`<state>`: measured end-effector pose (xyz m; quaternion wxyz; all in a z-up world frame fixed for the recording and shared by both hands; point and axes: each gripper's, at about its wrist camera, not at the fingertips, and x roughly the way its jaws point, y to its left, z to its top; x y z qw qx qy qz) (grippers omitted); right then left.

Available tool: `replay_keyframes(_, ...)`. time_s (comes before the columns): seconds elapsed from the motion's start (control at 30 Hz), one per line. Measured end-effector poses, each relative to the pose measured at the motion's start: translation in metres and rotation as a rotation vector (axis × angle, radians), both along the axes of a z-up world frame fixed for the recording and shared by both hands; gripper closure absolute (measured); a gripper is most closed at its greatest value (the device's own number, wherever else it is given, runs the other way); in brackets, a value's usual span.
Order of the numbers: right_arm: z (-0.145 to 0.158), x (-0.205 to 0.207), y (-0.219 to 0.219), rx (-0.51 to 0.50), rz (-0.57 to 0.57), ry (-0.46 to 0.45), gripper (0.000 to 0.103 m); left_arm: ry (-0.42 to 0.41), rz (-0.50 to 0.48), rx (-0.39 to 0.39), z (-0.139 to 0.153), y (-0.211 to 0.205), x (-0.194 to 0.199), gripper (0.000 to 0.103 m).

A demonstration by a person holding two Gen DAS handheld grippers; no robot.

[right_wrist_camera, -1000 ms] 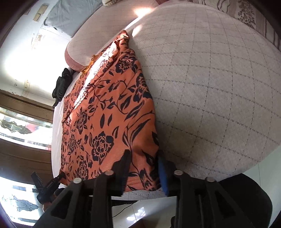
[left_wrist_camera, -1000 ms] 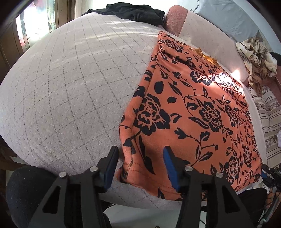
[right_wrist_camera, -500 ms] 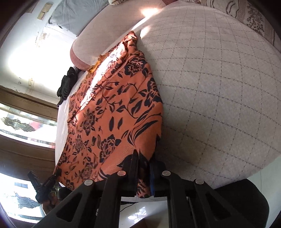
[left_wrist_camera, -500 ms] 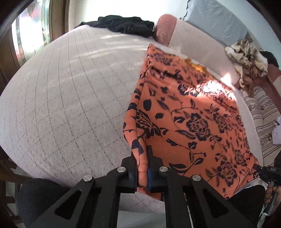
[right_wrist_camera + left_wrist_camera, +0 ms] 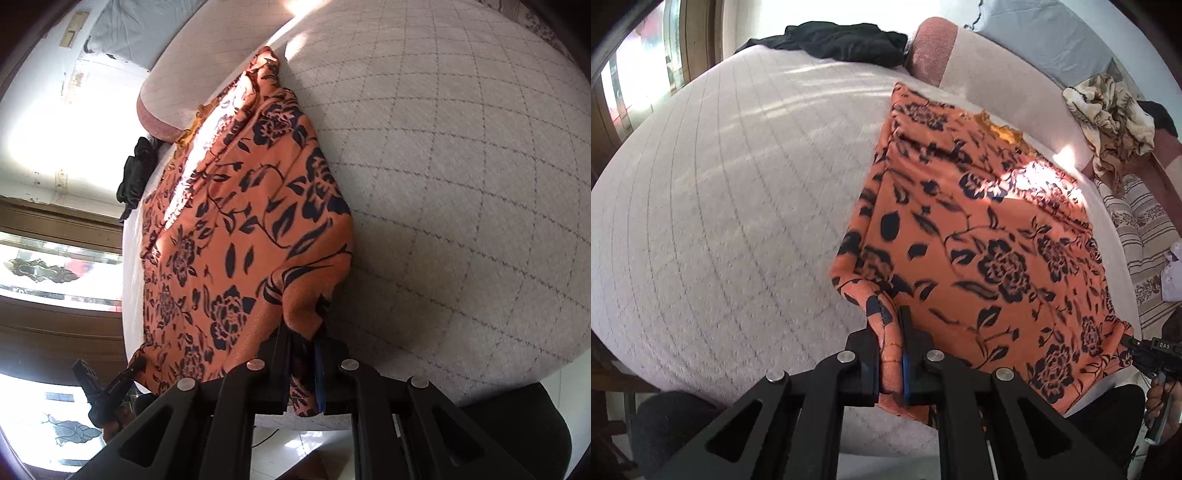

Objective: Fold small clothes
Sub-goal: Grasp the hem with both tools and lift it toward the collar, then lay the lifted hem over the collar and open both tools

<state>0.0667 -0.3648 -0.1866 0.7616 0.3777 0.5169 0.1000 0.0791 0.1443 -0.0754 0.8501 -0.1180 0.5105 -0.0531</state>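
Observation:
An orange garment with a black flower print [image 5: 979, 229] lies spread on a grey quilted bed [image 5: 720, 221]. My left gripper [image 5: 889, 332] is shut on its near left corner, and the cloth bunches up between the pads, lifted a little off the bed. In the right wrist view the same garment [image 5: 240, 221] stretches away to the left. My right gripper [image 5: 301, 350] is shut on the near right corner, where the hem hangs down between the fingers. Each gripper shows small at the edge of the other's view, the right gripper [image 5: 1145, 350] and the left gripper [image 5: 122, 376].
A black garment [image 5: 846, 42] lies at the bed's far end by a pink bolster [image 5: 932, 51]. A crumpled beige cloth [image 5: 1112, 114] sits at the far right above striped bedding [image 5: 1137, 229]. The bed's near edge drops to a pale floor [image 5: 295, 443]. Wooden window frames [image 5: 55, 221] stand left.
Both grippers went from open around the garment's near corners to shut on them. The left one has since risen, drawing its corner up and in; the right corner is gathered too.

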Motion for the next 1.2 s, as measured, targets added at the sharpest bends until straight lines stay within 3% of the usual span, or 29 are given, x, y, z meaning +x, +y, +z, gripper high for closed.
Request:
replay_keyframes(0.2, 0.046, 0.078, -0.002, 0.052, 0.012, -0.143, 0.093, -0.157, -0.053, -0.073, 0.061, -0.008, 0.093, 0.095)
replay_keyframes(0.3, 0.085, 0.143, -0.018, 0.052, -0.045, -0.266, 0.093, -0.254, -0.022, -0.086, 0.087, -0.012, 0.160, 0.094)
replay_keyframes(0.37, 0.100, 0.192, -0.032, 0.066, -0.105, -0.321, 0.093, -0.293, 0.036, -0.069, 0.086, -0.015, 0.206, 0.089)
replay_keyframes(0.4, 0.098, 0.219, -0.037, 0.075, -0.128, -0.319, 0.089, -0.268, 0.052, -0.049, 0.075, -0.018, 0.232, 0.080)
replay_keyframes(0.43, 0.090, 0.244, -0.038, 0.084, -0.137, -0.297, 0.088, -0.217, 0.047, -0.033, 0.059, -0.023, 0.258, 0.047)
replay_keyframes(0.47, 0.078, 0.267, -0.040, 0.096, -0.136, -0.271, 0.071, -0.164, 0.042, -0.009, 0.040, -0.026, 0.278, 0.025)
replay_keyframes(0.5, 0.064, 0.283, -0.040, 0.083, -0.148, -0.243, 0.033, -0.129, 0.059, 0.013, 0.020, -0.025, 0.292, 0.025)
replay_keyframes(0.53, 0.052, 0.289, -0.039, 0.047, -0.173, -0.212, 0.023, -0.097, 0.080, 0.044, 0.003, -0.023, 0.298, 0.025)
replay_keyframes(0.6, 0.042, 0.281, -0.037, 0.009, -0.213, -0.217, 0.022, -0.062, 0.108, 0.089, -0.012, -0.014, 0.296, 0.026)
replay_keyframes(0.73, 0.054, 0.223, -0.024, -0.097, -0.191, -0.276, 0.022, -0.177, 0.138, 0.063, 0.012, 0.010, 0.249, 0.025)
replay_keyframes(0.83, 0.054, 0.166, -0.015, -0.053, -0.189, -0.284, 0.022, -0.228, 0.176, 0.018, 0.029, 0.020, 0.203, 0.025)
replay_keyframes(0.93, 0.029, 0.122, 0.003, 0.046, -0.222, -0.218, 0.022, -0.162, 0.169, -0.096, 0.013, 0.010, 0.159, 0.024)
replay_keyframes(1.03, -0.003, 0.115, 0.022, 0.118, -0.242, -0.137, 0.022, -0.083, 0.187, -0.137, -0.020, -0.013, 0.143, 0.024)
replay_keyframes(1.17, -0.007, 0.136, 0.024, 0.140, -0.374, -0.171, 0.022, -0.052, 0.289, -0.115, -0.048, -0.028, 0.157, 0.025)
replay_keyframes(1.2, -0.009, 0.142, 0.023, 0.167, -0.416, -0.164, 0.022, -0.079, 0.323, -0.117, -0.048, -0.029, 0.162, 0.024)
